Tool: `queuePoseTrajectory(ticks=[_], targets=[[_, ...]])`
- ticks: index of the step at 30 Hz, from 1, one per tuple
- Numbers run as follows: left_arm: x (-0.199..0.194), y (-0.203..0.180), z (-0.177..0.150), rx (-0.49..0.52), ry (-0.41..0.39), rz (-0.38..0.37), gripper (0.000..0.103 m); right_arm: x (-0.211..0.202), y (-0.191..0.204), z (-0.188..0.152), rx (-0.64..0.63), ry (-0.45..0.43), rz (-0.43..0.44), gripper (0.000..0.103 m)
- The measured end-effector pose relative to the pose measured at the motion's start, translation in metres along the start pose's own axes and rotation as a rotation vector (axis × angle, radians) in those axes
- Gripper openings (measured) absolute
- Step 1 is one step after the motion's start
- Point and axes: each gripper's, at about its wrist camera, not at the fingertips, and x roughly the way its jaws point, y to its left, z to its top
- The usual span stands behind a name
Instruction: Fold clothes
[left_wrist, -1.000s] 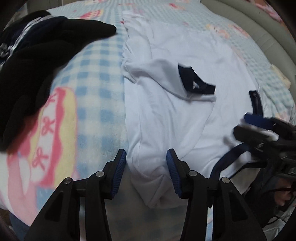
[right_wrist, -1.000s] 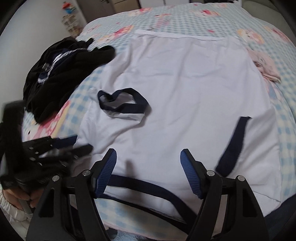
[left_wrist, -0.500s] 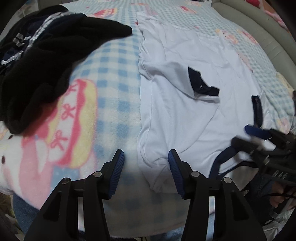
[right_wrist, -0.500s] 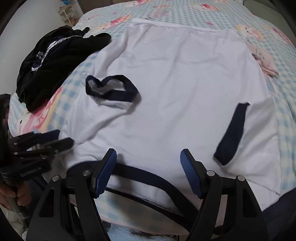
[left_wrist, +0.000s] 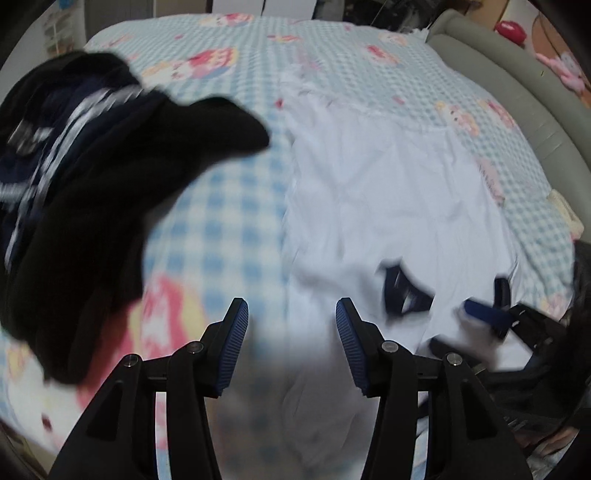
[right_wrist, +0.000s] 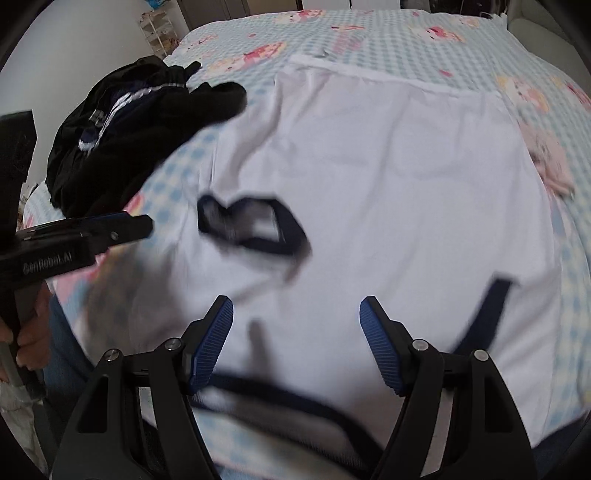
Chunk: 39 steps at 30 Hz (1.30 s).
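A white T-shirt (right_wrist: 388, 177) with navy trim lies spread on the checked bedspread, its left sleeve folded inward so the navy cuff (right_wrist: 255, 225) rests on the body. The right sleeve's cuff (right_wrist: 484, 314) lies flat, and the navy collar (right_wrist: 295, 398) is nearest me. My right gripper (right_wrist: 295, 332) hovers open over the collar end, holding nothing. My left gripper (left_wrist: 291, 332) hangs open above the shirt's (left_wrist: 388, 192) left edge, also holding nothing. Each gripper shows in the other's view: the left gripper (right_wrist: 122, 225) and the right gripper (left_wrist: 487, 317). Both views are motion-blurred.
A heap of black clothes (right_wrist: 129, 129) lies on the bed left of the shirt, also as black clothes (left_wrist: 92, 184). A small pink garment (right_wrist: 550, 162) sits right of the shirt. A grey padded bed edge (left_wrist: 517, 92) runs along the far right. A hand (right_wrist: 26, 339) holds the left gripper's handle.
The left gripper has lifted and moved forward along the shirt's left edge, bringing the black heap closer in its view. The right gripper has barely moved. Both jaws have stayed open.
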Motion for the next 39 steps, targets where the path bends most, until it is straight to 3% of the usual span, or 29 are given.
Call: queuePoseTrajectory(ticks=[3,6,9,13,16,22,25,28,31,34,37,39], targets=[[0.019,-0.006,0.023,0.003,0.035,-0.010,0.052,0.012,0.008,0.021,-0.025,0.012,-0.017,0.073],[0.056,-0.011,0.026,0.038,0.154,0.074,0.052,0.028,0.016,0.030,-0.058,0.059,0.017,0.074],[0.076,-0.009,0.018,0.044,0.195,0.131,0.053,0.044,0.021,0.025,-0.073,0.088,0.062,0.076],[0.070,-0.003,0.021,0.038,0.168,0.176,0.053,0.047,0.014,0.031,-0.012,0.039,0.038,0.076],[0.063,0.004,0.022,0.014,0.159,0.179,0.053,0.043,0.002,0.035,0.010,0.013,-0.033,0.075],[0.006,-0.009,-0.027,-0.121,-0.032,0.136,0.053,0.015,-0.027,0.015,0.089,-0.017,0.022,0.071],[0.001,-0.030,-0.057,-0.048,-0.047,0.253,0.055,-0.015,-0.042,-0.004,0.110,-0.062,0.018,0.071],[0.016,-0.035,-0.073,-0.029,0.019,0.144,0.055,-0.034,-0.054,-0.023,0.133,-0.089,-0.029,0.071],[0.036,-0.040,-0.079,0.007,0.115,0.118,0.058,-0.031,-0.073,-0.042,0.202,-0.036,0.051,0.072],[0.020,-0.037,-0.077,-0.013,0.097,0.089,0.058,-0.028,-0.092,-0.058,0.273,-0.019,0.077,0.071],[0.008,-0.036,-0.084,-0.015,0.070,0.061,0.058,-0.043,-0.100,-0.073,0.295,-0.074,0.045,0.071],[0.016,-0.038,-0.099,-0.004,0.106,0.064,0.058,-0.053,-0.102,-0.081,0.310,-0.128,0.025,0.075]])
